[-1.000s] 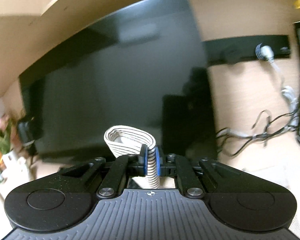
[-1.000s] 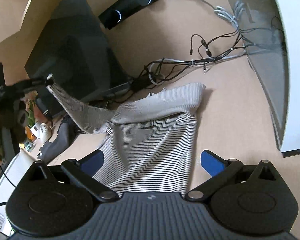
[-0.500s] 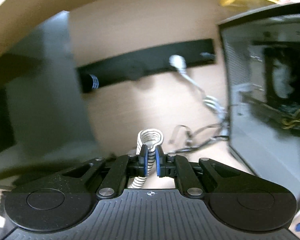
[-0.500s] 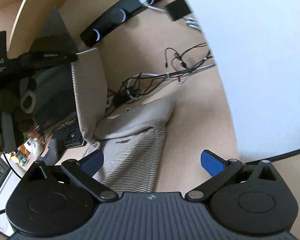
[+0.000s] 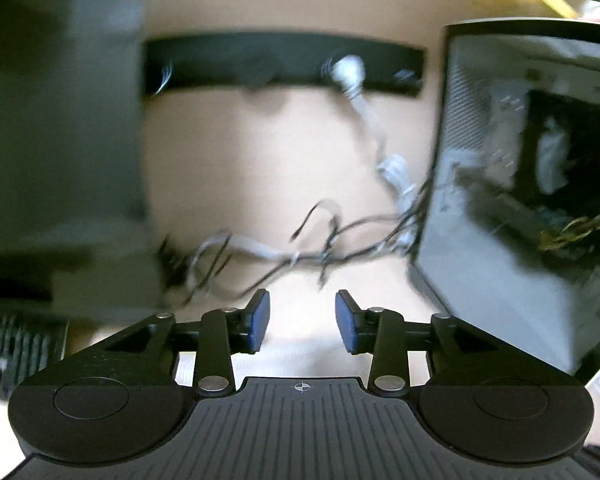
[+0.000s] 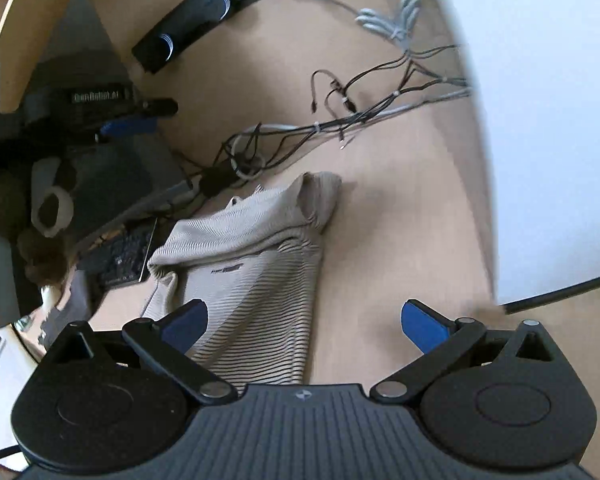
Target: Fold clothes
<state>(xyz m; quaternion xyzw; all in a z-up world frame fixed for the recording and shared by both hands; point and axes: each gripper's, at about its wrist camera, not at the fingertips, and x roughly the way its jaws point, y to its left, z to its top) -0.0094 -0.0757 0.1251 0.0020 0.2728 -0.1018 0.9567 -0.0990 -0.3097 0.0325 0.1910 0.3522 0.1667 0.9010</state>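
Note:
A beige shirt with thin dark stripes (image 6: 256, 280) lies on the wooden desk (image 6: 400, 220). One sleeve (image 6: 260, 216) is laid across its upper part. My right gripper (image 6: 304, 316) hovers open over the shirt's near end, with the left pad above the cloth and the right pad above bare wood. My left gripper (image 5: 302, 316) has its jaws opening with nothing between the blue pads. A blurred patch of pale cloth (image 5: 300, 356) shows just under them. In the right wrist view the left gripper (image 6: 148, 116) is up at the left, above the shirt and apart from it.
A tangle of cables (image 6: 340, 120) and a black bar (image 6: 204, 12) lie beyond the shirt. A dark monitor (image 6: 108, 168) and a keyboard (image 6: 120, 256) stand at the left. A white computer case (image 6: 540, 120) borders the right side.
The left gripper let go of the striped sleeve and its jaws came apart. The sleeve dropped across the shirt. The left hand swung right and downward. The right gripper stayed open.

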